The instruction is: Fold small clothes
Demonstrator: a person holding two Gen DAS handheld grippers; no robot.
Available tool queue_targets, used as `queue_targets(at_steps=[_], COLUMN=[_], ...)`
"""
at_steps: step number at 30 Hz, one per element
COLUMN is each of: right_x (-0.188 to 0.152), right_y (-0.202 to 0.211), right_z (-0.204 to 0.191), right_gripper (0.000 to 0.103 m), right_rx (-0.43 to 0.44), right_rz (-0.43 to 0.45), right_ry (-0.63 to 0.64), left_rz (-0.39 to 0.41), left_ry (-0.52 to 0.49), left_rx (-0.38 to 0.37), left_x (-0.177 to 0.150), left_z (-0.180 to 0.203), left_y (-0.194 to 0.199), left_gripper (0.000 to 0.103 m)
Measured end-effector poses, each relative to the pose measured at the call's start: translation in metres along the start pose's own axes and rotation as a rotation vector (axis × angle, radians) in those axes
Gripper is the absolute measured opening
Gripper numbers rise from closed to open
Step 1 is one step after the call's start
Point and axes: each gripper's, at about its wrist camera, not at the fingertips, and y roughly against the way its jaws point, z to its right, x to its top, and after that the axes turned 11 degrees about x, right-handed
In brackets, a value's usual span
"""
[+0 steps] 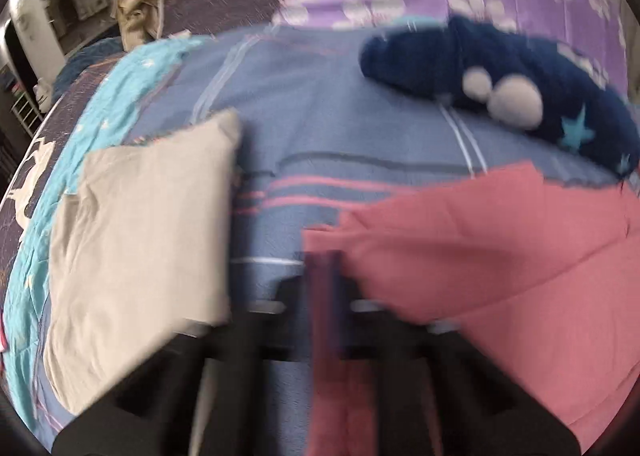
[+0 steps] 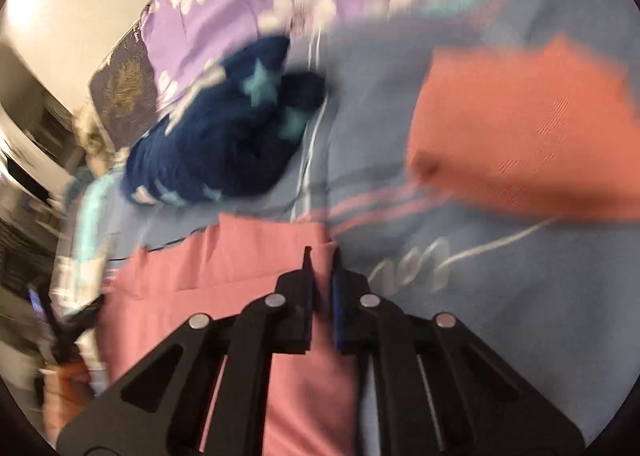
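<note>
On the bedspread [image 1: 320, 116], both tongs [image 1: 326, 268] [image 2: 322, 256] pinch pink cloth [image 1: 500, 256]; only left view shows beige fold [image 1: 140, 236].

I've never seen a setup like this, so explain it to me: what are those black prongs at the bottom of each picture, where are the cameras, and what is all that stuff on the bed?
The black prongs are two-finger grippers, one held in each of a person's hands. Each has a wide-angle camera that looks along its fingers, so one picture is the left hand's view and the other the right's. Both look down on a blue bedspread. The left gripper and the right gripper are each shut on an edge of the pink garment. Also on the bed: a folded beige cloth, a fluffy navy garment with stars and a folded orange-pink cloth.
</note>
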Motion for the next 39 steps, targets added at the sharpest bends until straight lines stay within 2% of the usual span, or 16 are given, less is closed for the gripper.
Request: queue_targets(at_steps=[2,3,5,6,8,11,13,14,16,18,20,23,26,31,35,39], right_x=[0.0,-0.002,-0.007,-0.009,-0.012,-0.029,-0.059,-0.073,-0.105,-0.126,-0.138,-0.139,-0.144,-0.177,-0.208,-0.241], right_y=[0.002,-0.01,-0.029,-0.024,0.0,0.043,0.065,0.069,0.056,0.034,0.035,0.056,0.079,0.126,0.142,0.155], right_z=[0.004,0.01,0.014,0.01,0.0,-0.017,-0.038,-0.044,-0.053,-0.041,-0.032,-0.039,-0.037,-0.016,-0.014,-0.015], right_gripper=[0.007,0.008,0.011,0.015,0.046,0.036,0.03,0.026,0.025,0.021,0.023,0.028,0.028,0.03,0.03,0.03], right_rx=[-0.074,-0.141,-0.188,-0.187,-0.2,-0.114,0.015,0.035,-0.064,-0.21,-0.248,-0.291,-0.219,-0.033,0.057,0.109], right_rz=[0.012,-0.023,-0.081,-0.054,0.019,0.095,0.062,0.034,-0.064,-0.16,-0.112,-0.078,-0.071,-0.068,-0.101,-0.145], right_ry=[0.008,0.011,0.055,0.083,0.093,0.123,0.191,0.23,0.326,0.361,0.398,0.37,0.305,0.137,0.092,0.068], left_rz=[0.058,0.064,0.075,0.081,0.078,0.103,0.146,0.168,0.187,0.14,0.244,0.231,0.244,0.145,0.04,0.056], left_ry=[-0.04,-0.072,-0.096,-0.094,-0.07,0.009,0.05,0.063,0.015,-0.163,-0.222,-0.228,-0.195,-0.064,-0.045,-0.061], left_rx=[0.119,0.186,0.219,0.205,0.148,0.07,-0.032,-0.079,-0.126,-0.008,0.089,0.091,0.021,-0.249,-0.373,-0.428], left_x=[-0.009,-0.013,-0.015,-0.014,-0.015,-0.025,-0.038,-0.044,-0.061,-0.083,-0.098,-0.098,-0.108,-0.159,-0.211,-0.254], left_z=[0.011,0.017,0.023,0.021,0.009,-0.016,-0.027,-0.03,-0.023,0.001,0.01,0.003,-0.013,-0.058,-0.074,-0.083], left_y=[-0.003,-0.007,-0.005,-0.001,0.006,0.033,0.058,0.068,0.08,0.062,0.064,0.081,0.102,0.123,0.128,0.145], left_gripper=[0.0,0.0,0.0,0.0,0.003,0.019,0.027,0.034,0.041,0.055,0.068,0.067,0.068,0.077,0.077,0.077])
